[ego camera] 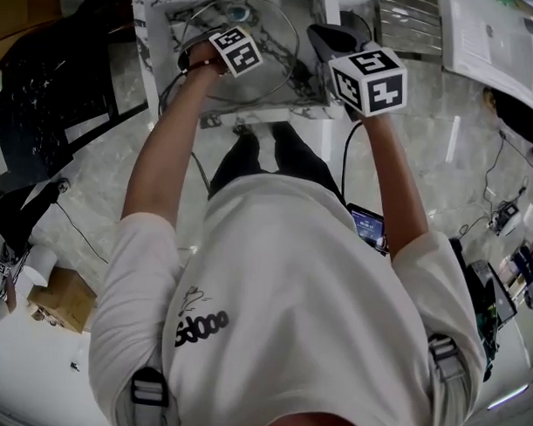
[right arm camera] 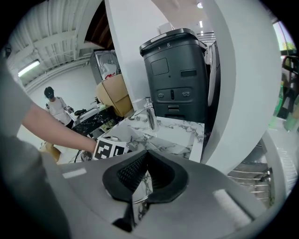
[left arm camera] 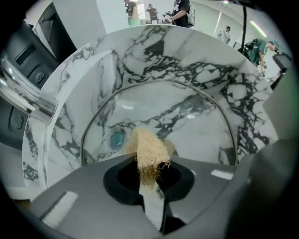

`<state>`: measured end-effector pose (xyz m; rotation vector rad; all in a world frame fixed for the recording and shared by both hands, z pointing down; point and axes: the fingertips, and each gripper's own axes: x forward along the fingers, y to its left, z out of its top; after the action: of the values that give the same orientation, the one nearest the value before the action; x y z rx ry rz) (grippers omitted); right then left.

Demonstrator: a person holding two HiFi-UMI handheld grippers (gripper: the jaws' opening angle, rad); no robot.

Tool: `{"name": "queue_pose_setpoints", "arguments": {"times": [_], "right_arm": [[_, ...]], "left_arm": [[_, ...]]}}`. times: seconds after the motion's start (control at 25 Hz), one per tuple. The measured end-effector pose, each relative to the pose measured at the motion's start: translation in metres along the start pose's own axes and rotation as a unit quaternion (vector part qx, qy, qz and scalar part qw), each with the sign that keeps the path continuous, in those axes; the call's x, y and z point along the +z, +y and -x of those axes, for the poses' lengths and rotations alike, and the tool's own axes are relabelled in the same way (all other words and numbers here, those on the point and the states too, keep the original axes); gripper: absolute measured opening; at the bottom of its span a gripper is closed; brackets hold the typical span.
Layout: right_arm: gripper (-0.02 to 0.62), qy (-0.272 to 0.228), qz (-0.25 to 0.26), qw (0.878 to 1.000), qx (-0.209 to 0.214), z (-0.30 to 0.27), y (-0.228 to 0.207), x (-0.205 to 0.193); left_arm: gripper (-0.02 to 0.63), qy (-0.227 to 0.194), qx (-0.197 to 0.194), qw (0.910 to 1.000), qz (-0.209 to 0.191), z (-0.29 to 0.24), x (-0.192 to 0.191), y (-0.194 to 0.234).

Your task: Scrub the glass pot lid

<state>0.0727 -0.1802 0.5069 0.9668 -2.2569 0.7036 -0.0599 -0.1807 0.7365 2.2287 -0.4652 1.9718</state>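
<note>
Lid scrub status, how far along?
Done: right gripper clamps the glass lid by its rim, in the marble sink. In hand: left gripper holds a loofah scrubber at the glass. Left: the scrubbing itself; no suds or cleaned patches visible, so progress is unclear.

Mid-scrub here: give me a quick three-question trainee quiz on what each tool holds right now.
1. True or false: the left tool grips a tan fibrous scrubber.
2. What does the right tool clamp? A) the faucet B) the glass lid by its rim C) nothing
3. Fill in: the lid stands inside the marble ____.
Key: 1 true; 2 B; 3 sink.
</note>
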Motion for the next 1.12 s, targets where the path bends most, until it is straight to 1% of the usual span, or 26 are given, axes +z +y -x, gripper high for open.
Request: {"name": "queue_pose_setpoints", "arguments": {"times": [0.12,0.2,0.32,0.48,0.6,0.68,0.72,0.76,0.8,0.84,0.92,1.04,1.12], "right_arm": [[0.003,-0.003,0.000,1.000,-0.003,0.006,0.000,0.001],[0.003,-0.005,-0.002,1.000,-0.005,0.010,0.002,0.001],[0.003,-0.009,-0.005,1.000,-0.007,0.014,0.004,-0.001],[0.003,-0.015,-0.006,1.000,-0.009,0.020,0.011,0.000],[0.003,-0.019,-0.006,1.000,-0.013,0.027,0.017,0.000],[0.003,-0.021,-0.003,1.000,-0.016,0.032,0.021,0.000],[0.003,-0.021,-0.001,1.000,-0.017,0.035,0.023,0.000],[0.003,-0.022,0.001,1.000,-0.018,0.037,0.024,0.000],[0.003,-0.024,0.004,1.000,-0.018,0.040,0.026,0.001],[0.003,-0.025,0.006,1.000,-0.018,0.042,0.027,0.002],[0.003,-0.029,0.010,0.999,-0.019,0.049,0.029,0.003],[0.003,-0.036,0.013,0.999,-0.024,0.057,0.033,0.005],[0.003,-0.041,0.015,0.999,-0.027,0.062,0.036,0.007]], "left_arm": [[0.051,-0.009,-0.023,0.9989,-0.041,0.001,0.015,-0.024],[0.052,-0.009,-0.047,0.9969,-0.063,0.003,0.019,-0.043],[0.054,-0.002,-0.111,0.9904,-0.083,0.008,0.015,-0.073],[0.052,0.044,-0.187,0.9763,-0.099,0.019,-0.010,-0.102],[0.051,0.071,-0.243,0.9639,-0.082,0.034,-0.023,-0.116],[0.051,0.089,-0.285,0.9516,-0.074,0.045,-0.033,-0.128],[0.051,0.093,-0.300,0.9467,-0.071,0.049,-0.038,-0.133],[0.051,0.091,-0.309,0.9446,-0.065,0.052,-0.041,-0.136],[0.051,0.084,-0.310,0.9454,-0.058,0.054,-0.043,-0.136],[0.051,0.075,-0.305,0.9481,-0.051,0.055,-0.043,-0.135],[0.051,0.050,-0.283,0.9569,-0.044,0.060,-0.040,-0.130],[0.051,0.000,-0.225,0.9739,-0.030,0.074,-0.034,-0.113],[0.049,-0.018,-0.179,0.9836,-0.005,0.089,-0.038,-0.099]]}}
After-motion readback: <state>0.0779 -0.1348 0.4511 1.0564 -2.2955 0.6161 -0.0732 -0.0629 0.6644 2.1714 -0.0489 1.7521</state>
